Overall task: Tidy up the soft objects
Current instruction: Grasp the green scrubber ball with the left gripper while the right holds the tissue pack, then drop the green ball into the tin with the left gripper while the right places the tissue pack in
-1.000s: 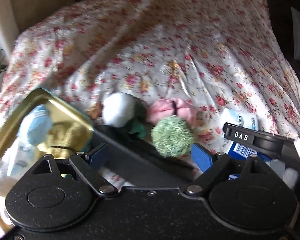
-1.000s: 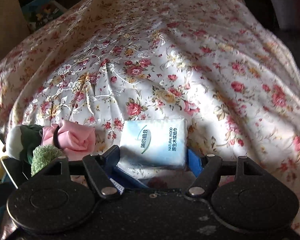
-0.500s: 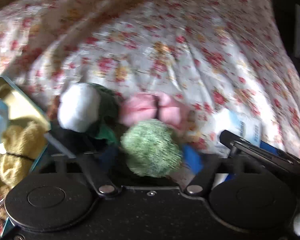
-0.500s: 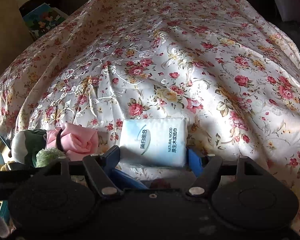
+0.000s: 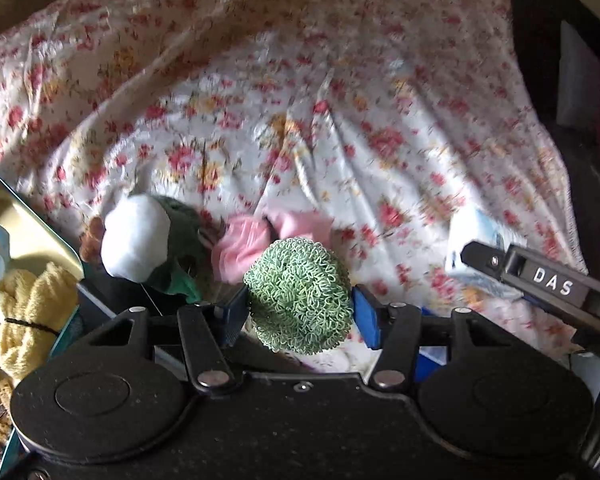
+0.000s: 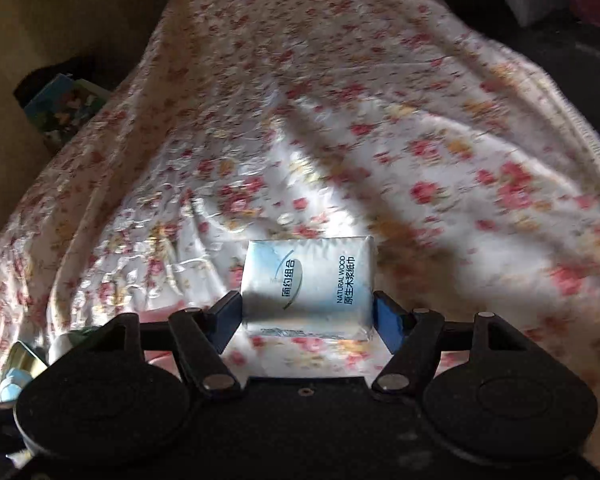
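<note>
Two claws: left [image 5: 300, 312] closing on curly green ball [image 5: 298, 296], right [image 6: 307, 312] seemingly clamping pale tissue pack [image 6: 308, 284].

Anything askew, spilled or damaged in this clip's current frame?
Nothing stands out. The left gripper is closing around the green scrubber ball; the right gripper holds an intact tissue pack squarely. The floral cloth is just wrinkled.

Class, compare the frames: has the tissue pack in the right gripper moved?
Yes. The tissue pack, gripped by the right gripper, has lifted off the floral cloth, away from the pink bundle.
</note>
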The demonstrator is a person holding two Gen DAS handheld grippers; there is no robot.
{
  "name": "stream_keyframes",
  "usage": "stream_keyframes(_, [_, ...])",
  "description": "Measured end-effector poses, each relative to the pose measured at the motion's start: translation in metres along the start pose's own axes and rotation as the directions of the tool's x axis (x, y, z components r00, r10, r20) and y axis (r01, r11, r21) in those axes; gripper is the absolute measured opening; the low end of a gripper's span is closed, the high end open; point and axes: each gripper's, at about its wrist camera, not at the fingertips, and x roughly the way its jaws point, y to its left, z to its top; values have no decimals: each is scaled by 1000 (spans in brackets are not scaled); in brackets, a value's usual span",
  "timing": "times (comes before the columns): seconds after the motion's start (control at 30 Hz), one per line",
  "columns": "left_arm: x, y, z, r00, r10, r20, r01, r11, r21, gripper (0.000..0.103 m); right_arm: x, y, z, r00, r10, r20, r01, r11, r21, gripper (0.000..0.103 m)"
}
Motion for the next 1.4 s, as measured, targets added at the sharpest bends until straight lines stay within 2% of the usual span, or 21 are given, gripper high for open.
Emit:
stream_keyframes(0.17, [-25, -6, -6, 1000, -22, -17, 22, 1000, 7, 53, -27, -17, 8, 997, -39, -62, 38, 999, -26, 70])
stream_keyframes(0.37, [-50, -5, -28, 997, -24, -69, 24, 1000, 1, 53, -75, -20, -8, 993, -34, -109, 17, 988, -154, 70])
stream_keyframes(0.53, [-71, 10, -47, 996, -8, -86, 5, 1000, -29, 54, -104, -8, -27, 973, 39, -228, -92, 970, -227, 70])
stream_keyframes(0.67, [-87, 35, -59, 996, 22, -88, -29, 997, -74, 54, -111, 20, -46, 938, 105, -332, -202, 940, -274, 70])
stream_keyframes(0.83, [-109, 78, -69, 992, 117, -53, -123, 982, -143, 54, -111, 82, -67, 894, 197, -403, -345, 876, -338, 70])
stream_keyframes(1.0, [-131, 134, -70, 973, 232, -15, -228, 938, -262, 54, -102, 164, -78, 849, 299, -435, -478, 786, -392, 70])
stream_keyframes(1.13, [-145, 182, -70, 940, 340, -7, -321, 880, -351, 54, -88, 226, -85, 823, 344, -453, -540, 721, -435, 70])
stream_keyframes(1.33, [-144, 236, -67, 873, 486, -54, -458, 775, -435, 59, -66, 303, -106, 837, 343, -426, -539, 647, -539, 71])
stream_keyframes(1.4, [-142, 249, -69, 854, 515, -72, -488, 744, -456, 60, -59, 315, -111, 841, 352, -410, -537, 631, -560, 80])
